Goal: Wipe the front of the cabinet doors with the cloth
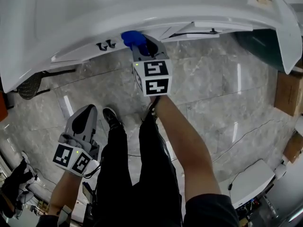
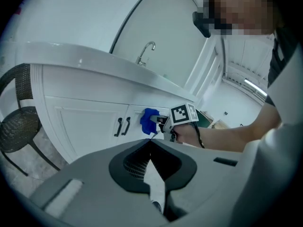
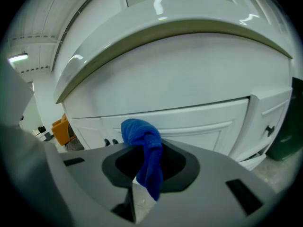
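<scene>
My right gripper [image 1: 140,45] is shut on a bunched blue cloth [image 1: 131,38] and reaches under the white countertop toward the cabinet front. In the right gripper view the cloth [image 3: 141,138] sticks out past the jaws, in front of a white panelled cabinet door [image 3: 199,119]. The left gripper view shows the cloth [image 2: 148,121] at the door face just right of two black handles [image 2: 122,126]; whether it touches the door I cannot tell. My left gripper [image 1: 86,110] hangs low at the left over the floor, shut and holding nothing.
A white countertop [image 1: 142,4] overhangs the doors, with a faucet [image 2: 147,51] on it. A dark wicker chair [image 2: 16,126] stands left of the cabinet. A dark green bin [image 3: 289,126] is at the right and an orange object [image 3: 60,129] at the left. The person's legs [image 1: 128,169] stand on the marble floor.
</scene>
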The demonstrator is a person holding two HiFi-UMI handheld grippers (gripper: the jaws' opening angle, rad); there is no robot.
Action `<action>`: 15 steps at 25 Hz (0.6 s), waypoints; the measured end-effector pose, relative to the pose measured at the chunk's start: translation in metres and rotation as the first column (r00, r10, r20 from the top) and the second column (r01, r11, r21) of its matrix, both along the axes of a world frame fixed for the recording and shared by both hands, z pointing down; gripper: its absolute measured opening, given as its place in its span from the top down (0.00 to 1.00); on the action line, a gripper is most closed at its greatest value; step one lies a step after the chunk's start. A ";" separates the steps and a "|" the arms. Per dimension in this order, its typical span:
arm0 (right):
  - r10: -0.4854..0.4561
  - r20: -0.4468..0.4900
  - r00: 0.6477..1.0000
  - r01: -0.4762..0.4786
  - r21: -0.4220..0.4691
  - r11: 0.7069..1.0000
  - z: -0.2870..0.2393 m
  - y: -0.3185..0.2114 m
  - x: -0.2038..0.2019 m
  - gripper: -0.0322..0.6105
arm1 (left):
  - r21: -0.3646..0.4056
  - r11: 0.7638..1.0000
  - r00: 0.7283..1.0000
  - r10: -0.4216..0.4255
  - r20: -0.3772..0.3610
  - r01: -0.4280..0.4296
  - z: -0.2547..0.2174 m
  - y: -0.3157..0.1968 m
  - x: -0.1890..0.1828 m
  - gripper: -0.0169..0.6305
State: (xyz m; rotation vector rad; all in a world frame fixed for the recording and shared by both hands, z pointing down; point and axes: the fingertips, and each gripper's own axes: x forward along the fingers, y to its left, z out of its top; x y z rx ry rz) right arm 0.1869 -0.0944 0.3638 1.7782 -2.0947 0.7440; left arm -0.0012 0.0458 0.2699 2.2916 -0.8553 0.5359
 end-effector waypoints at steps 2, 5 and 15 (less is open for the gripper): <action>0.045 0.003 0.999 -0.045 0.006 0.999 0.001 0.005 0.031 0.84 | -0.013 1.000 1.000 0.024 -0.007 -0.024 0.002 0.011 0.023 0.97; 0.111 -0.004 0.994 -0.111 0.007 0.994 0.002 0.014 0.077 0.84 | -0.022 0.998 0.998 0.061 -0.017 -0.061 0.004 0.024 0.052 0.97; 0.388 0.106 0.916 -0.387 -0.030 0.922 0.006 0.042 0.179 0.84 | -0.052 0.992 0.993 0.110 -0.036 -0.112 0.004 0.050 0.088 0.97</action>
